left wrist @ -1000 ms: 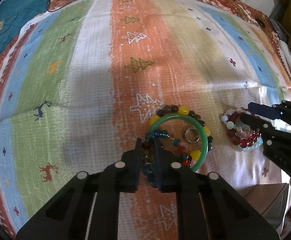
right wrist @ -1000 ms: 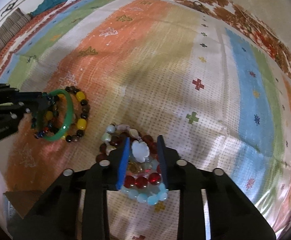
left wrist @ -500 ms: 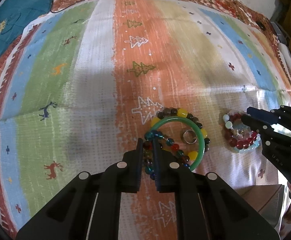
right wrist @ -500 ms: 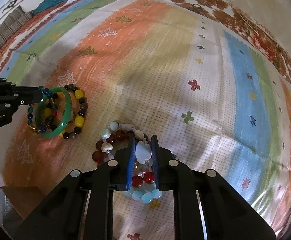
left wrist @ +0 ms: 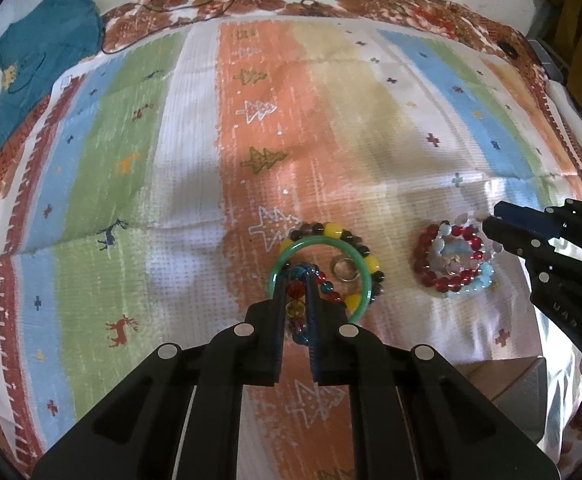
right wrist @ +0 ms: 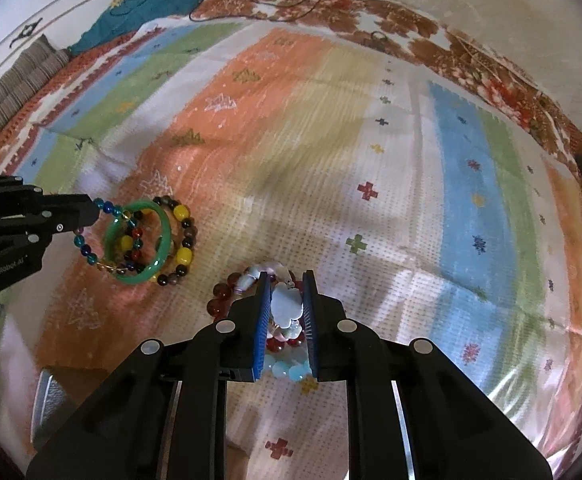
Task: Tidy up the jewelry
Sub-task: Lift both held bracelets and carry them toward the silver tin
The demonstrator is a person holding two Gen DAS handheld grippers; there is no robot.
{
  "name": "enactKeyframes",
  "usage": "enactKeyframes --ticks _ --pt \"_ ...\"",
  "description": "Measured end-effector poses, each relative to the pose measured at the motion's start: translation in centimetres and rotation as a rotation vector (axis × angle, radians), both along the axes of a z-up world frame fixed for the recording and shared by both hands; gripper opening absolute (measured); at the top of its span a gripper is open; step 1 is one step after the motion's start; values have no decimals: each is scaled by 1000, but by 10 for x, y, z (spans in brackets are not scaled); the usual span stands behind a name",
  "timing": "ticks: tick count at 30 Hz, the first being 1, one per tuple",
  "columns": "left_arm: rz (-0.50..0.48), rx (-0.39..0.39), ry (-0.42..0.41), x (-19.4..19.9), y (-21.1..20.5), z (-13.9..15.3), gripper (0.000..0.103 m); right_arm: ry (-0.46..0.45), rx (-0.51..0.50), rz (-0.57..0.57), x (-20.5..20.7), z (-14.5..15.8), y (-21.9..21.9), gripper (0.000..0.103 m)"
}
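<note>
My left gripper [left wrist: 295, 280] is shut on a multicolour glass-bead bracelet [left wrist: 297, 308], lifted slightly off the striped cloth [left wrist: 179, 168]; it also shows in the right wrist view [right wrist: 91, 256]. Under it lie a green bangle [left wrist: 365, 276], a yellow-and-brown bead bracelet [left wrist: 325, 229] and a silver ring [left wrist: 345, 270]. My right gripper [right wrist: 285, 280] is shut on a white shell bracelet [right wrist: 287, 302], part of a pile with red beads [left wrist: 425, 272] and pale blue beads [right wrist: 289, 370].
A teal garment [left wrist: 43, 52] lies at the cloth's far left corner. A black cable [left wrist: 211, 0] runs along the far edge. A brown box [left wrist: 503, 392] sits at the near right by my right gripper.
Both grippers closed from open onto their bracelets. The left one has raised the glass-bead bracelet; the right one has pulled the shell bracelet up from its pile.
</note>
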State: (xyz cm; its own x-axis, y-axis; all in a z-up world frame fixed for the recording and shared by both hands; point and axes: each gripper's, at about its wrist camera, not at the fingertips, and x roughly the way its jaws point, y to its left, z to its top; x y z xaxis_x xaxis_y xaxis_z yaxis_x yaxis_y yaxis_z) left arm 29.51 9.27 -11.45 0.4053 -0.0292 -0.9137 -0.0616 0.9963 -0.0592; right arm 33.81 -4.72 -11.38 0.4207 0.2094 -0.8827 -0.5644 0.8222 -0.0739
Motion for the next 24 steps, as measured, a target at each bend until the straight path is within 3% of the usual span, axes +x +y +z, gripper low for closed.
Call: enactKeyframes --ticks 24 --pt "-10 -32 -80 -39 -22 47 9 -55 96 -60 -40 45 -27 17"
